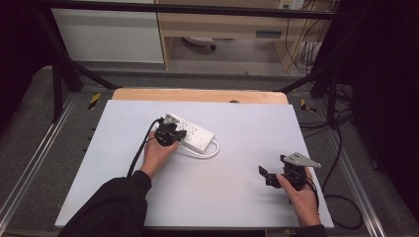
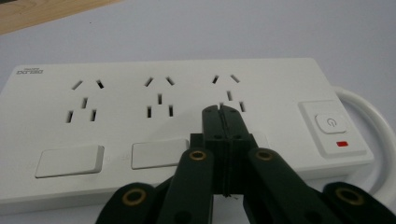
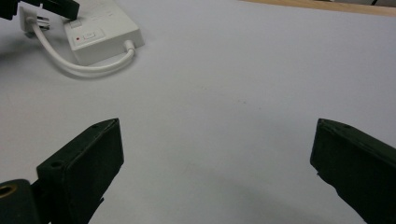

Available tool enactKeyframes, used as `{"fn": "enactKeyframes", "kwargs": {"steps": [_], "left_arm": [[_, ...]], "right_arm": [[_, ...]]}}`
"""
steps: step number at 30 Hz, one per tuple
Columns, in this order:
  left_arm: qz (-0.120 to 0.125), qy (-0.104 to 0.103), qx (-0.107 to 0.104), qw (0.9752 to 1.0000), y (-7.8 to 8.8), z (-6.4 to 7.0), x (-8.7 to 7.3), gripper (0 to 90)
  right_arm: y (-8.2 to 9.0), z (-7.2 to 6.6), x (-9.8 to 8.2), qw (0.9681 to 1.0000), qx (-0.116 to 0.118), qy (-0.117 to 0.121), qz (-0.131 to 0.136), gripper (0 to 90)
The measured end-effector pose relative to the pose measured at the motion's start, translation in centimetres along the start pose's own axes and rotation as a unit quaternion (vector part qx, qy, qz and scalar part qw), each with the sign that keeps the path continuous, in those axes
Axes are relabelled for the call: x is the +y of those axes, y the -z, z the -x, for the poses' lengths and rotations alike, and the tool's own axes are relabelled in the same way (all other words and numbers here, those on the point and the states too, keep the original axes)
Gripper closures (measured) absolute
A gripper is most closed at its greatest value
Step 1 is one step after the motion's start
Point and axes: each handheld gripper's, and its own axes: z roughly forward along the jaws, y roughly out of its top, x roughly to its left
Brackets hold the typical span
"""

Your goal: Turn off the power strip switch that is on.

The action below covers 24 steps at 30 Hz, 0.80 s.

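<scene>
We hold the left hand-held gripper (image 2: 223, 109) closed, empty, tips over the power strip (image 2: 177, 93); right hand-held gripper (image 3: 217, 154) wide open, empty, low above the counter (image 3: 243, 70).

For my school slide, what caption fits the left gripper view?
Shut left gripper rests over a white power strip.

Three cameras: one fixed overhead, plus one riding on each gripper.

The high view sits above the person's side, looking forward and down over the whole pale grey-topped desk (image 1: 237, 197). The left gripper view looks along its own closed jaws, super close to the flat white plastic power strip (image 2: 140, 135). The right gripper view sits low over the desk, looking between its wide-apart jaws, with that strip (image 3: 105, 32) far off, top left. All three share it.
</scene>
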Motion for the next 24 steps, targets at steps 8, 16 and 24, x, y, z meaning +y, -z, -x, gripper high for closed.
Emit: {"fn": "enactKeyframes", "kwargs": {"steps": [8, 16, 24], "left_arm": [[0.001, 0.001, -0.002, 1.0, 0.02, -0.03, 0.01, 90.0], [0.004, -0.003, -0.006, 1.0, 0.04, 0.17, 0.16, 90.0], [0.006, -0.002, -0.007, 1.0, 0.07, 0.09, 0.2, 90.0]], "right_arm": [[0.0, 0.01, 0.0, 1.0, 0.0, -0.001, 0.001, 3.2], [0.01, 0.01, 0.0, 1.0, 0.0, -0.001, 0.001, 3.1], [0.0, 0.02, 0.0, 1.0, 0.001, -0.001, 0.001, 3.1]]}}
